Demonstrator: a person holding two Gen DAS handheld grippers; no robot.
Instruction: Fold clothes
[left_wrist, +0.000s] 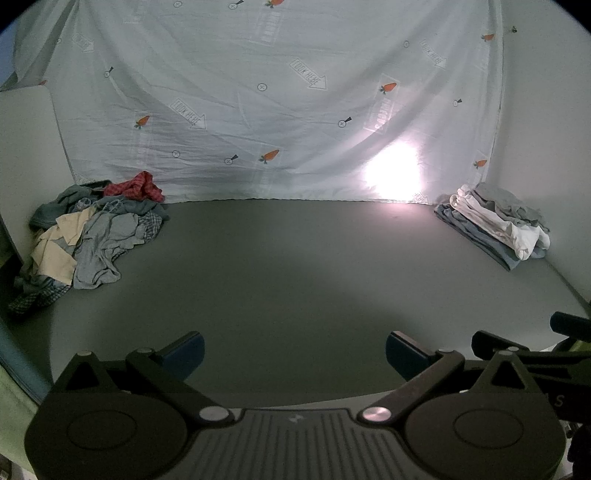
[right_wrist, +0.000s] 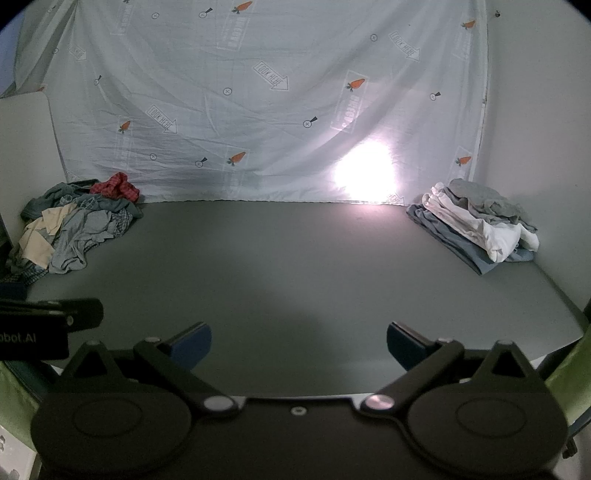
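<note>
Both tools idle over the near edge of the grey table (left_wrist: 295, 277). My left gripper (left_wrist: 294, 350) has its jaws spread wide with nothing between them; my right gripper (right_wrist: 299, 345) the same, bare tabletop showing in the gap.

Unfolded heap (left_wrist: 96, 229) sits far ahead and off to the left of both grippers, against the patterned sheet (left_wrist: 277, 92) hung at the back. A red checked piece (left_wrist: 135, 188) tops its rear; a cream piece (left_wrist: 61, 240) and a grey-blue garment (left_wrist: 107, 240) spill toward me. Folded stack (left_wrist: 495, 225) lies far ahead to the right, white and grey layers over blue.

Handling, as I judge it: all light, limp cloth, likely to drag its neighbours if pinched mid-heap. Best hold looks like the grey-blue garment's loose near edge, where it lies flat and alone on the table.

Left view catches part of the right tool at its right edge. Right view shows the left tool's body at its left edge, and the stack (right_wrist: 476, 225) more squarely.
</note>
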